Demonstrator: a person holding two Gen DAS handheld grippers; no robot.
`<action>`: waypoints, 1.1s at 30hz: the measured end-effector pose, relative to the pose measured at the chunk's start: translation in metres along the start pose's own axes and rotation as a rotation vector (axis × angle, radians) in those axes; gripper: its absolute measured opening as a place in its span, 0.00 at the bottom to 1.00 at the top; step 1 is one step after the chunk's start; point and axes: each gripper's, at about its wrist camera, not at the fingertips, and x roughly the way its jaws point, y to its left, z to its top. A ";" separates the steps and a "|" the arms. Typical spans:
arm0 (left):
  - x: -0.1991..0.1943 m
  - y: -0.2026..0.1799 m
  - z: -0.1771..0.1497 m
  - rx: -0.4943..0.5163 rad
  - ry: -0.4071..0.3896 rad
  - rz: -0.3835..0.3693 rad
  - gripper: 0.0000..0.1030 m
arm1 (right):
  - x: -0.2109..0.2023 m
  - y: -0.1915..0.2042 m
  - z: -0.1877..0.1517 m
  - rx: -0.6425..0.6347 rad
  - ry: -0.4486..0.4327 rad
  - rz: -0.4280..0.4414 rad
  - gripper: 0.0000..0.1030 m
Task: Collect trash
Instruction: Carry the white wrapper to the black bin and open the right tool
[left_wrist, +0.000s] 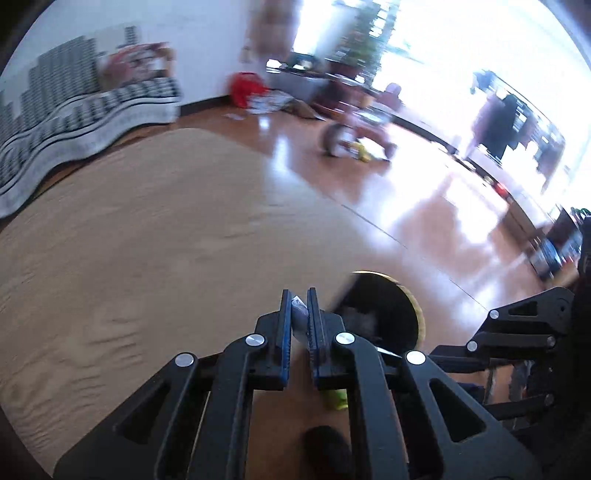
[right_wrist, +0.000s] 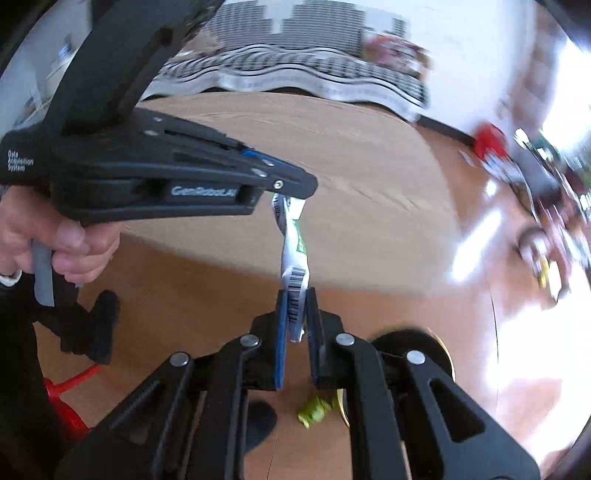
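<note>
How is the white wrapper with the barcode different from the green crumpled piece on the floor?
The white wrapper is long, twisted and printed with a barcode; the green piece is a small crumpled wad. The wrapper hangs in the air, pinched between the left gripper and right gripper; the green piece lies loose on the wooden floor. Both look like trash.

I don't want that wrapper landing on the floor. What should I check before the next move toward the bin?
1. Right gripper shut on the wrapper, at its barcode end: ok.
2. Left gripper clamped on the wrapper's other end: ok.
3. Wrapper off the floor, hanging between both grippers: ok.
4. Bin open on top and close, just right of the left gripper: ok.
5. Wrapper above the bin opening: not ok, it is beside it.
6. Green scrap on the floor beside the bin collected: not ok.
</note>
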 end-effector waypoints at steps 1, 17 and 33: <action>0.010 -0.018 0.002 0.017 0.009 -0.017 0.07 | -0.007 -0.017 -0.018 0.027 0.006 -0.016 0.10; 0.153 -0.108 -0.013 0.107 0.177 -0.076 0.07 | 0.050 -0.122 -0.125 0.176 0.096 -0.036 0.10; 0.240 -0.092 -0.034 0.116 0.277 -0.089 0.25 | 0.124 -0.145 -0.139 0.260 0.136 -0.044 0.20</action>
